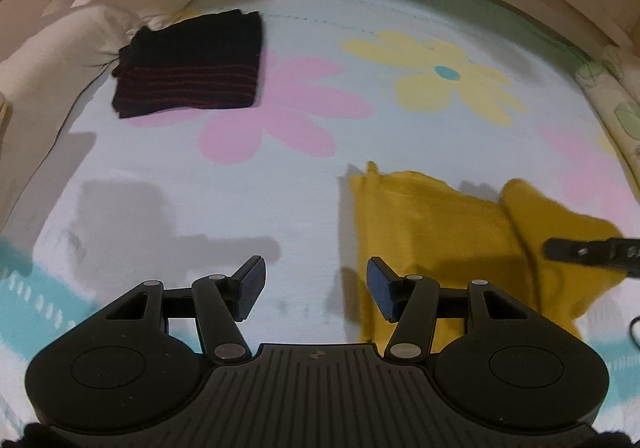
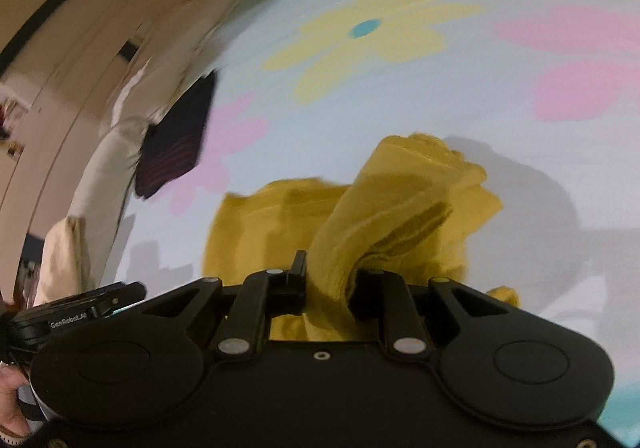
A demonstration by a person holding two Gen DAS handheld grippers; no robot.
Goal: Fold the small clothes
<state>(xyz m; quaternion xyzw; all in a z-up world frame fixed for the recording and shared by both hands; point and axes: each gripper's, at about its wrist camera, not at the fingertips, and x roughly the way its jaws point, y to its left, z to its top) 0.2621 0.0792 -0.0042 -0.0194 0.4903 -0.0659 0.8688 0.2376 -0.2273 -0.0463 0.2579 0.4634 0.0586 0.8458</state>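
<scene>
Underneath, a flowered bedsheet [image 1: 320, 176] spreads.

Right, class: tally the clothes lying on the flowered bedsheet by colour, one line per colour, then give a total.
Mustard-yellow garment: 1, one end pinched in the right tongs
Black garment with red stripes: 1, folded
Total: 2

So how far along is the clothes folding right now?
Done: the dark striped garment lies folded near the pillow. In hand: the right gripper is shut on a raised fold of the yellow garment. Left: finishing that fold; the left gripper is open, holding nothing.
</scene>
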